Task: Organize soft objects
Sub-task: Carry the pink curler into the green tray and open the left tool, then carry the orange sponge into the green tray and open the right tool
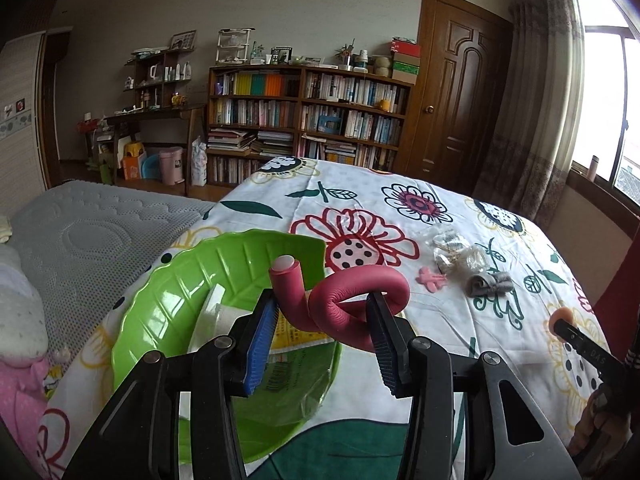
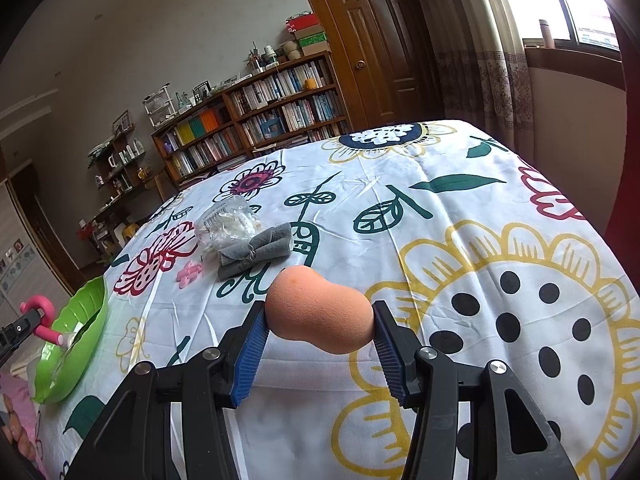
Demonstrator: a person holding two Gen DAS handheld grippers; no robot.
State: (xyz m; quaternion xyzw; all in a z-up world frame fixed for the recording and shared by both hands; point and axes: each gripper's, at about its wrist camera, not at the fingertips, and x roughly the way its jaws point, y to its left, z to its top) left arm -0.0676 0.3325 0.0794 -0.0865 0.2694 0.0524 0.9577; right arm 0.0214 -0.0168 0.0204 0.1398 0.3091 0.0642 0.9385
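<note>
The left gripper (image 1: 324,320) carries a pink foam curler rod (image 1: 352,300), twisted into a loop. The jaws are closed only as far as the foam allows, the right pad pressing into the loop and the left pad against the upright end with its pale cap. The rod hangs just above the near edge of a green leaf-shaped dish (image 1: 192,280), which already holds a plastic-wrapped packet (image 1: 292,364). That position suggests the dish is the collecting place and the rod is about to be released into it.

The right gripper (image 2: 320,328) holds an orange makeup sponge (image 2: 320,312) across its waist, the jaws partly closed and dimpling its sides lightly. A soft grip here makes sense, since squeezing harder would only deform the sponge. It is held above the floral sheet (image 2: 460,248) covering the surface, well apart from the dish at the left edge of the right wrist view, so a move across to the dish is probably still needed.

Still lying on the sheet are a grey bow-shaped cloth (image 2: 256,254), a clear crinkled bag of small pale items (image 2: 228,224) touching it, and a small pink piece (image 2: 188,274) just beside them, all apparently awaiting collection.
</note>
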